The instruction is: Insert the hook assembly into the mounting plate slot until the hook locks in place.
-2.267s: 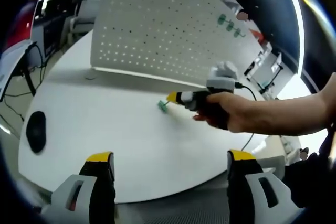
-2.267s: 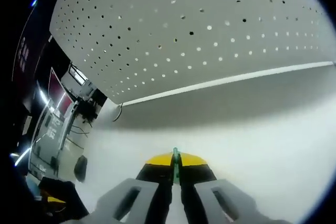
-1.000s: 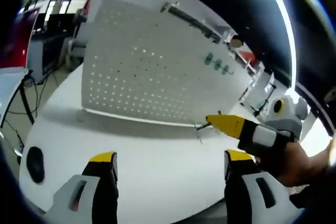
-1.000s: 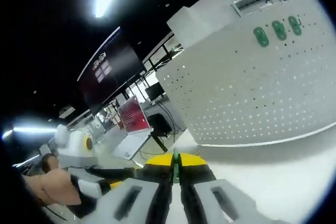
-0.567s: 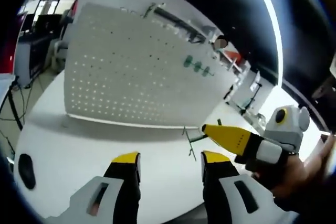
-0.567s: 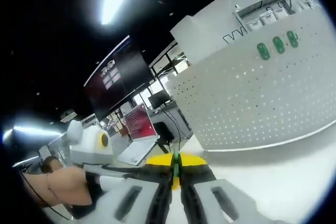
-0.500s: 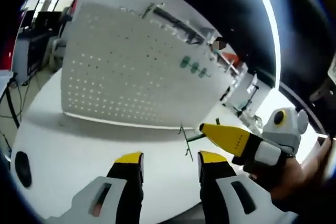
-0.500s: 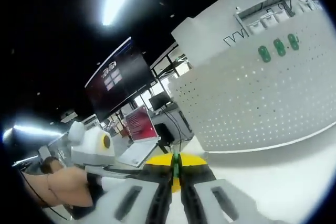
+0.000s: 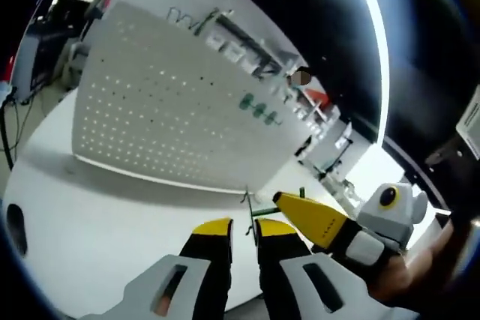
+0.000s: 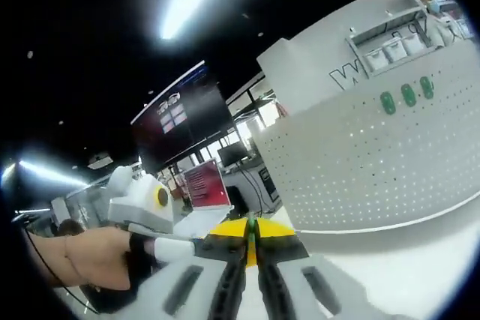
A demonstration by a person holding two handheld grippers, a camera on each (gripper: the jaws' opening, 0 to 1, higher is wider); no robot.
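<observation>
Right gripper view: right claw [image 10: 250, 249] clenched on a mostly hidden green hook [image 10: 251, 231]; left claw [image 9: 242, 231] nearly closed, empty.

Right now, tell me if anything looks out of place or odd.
Nothing looks damaged or spilled. The pegboard stands upright on the white table, three green hooks already mounted. The right claw is shut on a green hook piece, held in the air.

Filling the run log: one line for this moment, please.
right gripper: shut on hook assembly | left gripper: nearly shut beside hook | pegboard: upright, three green hooks | insertion: not yet
</observation>
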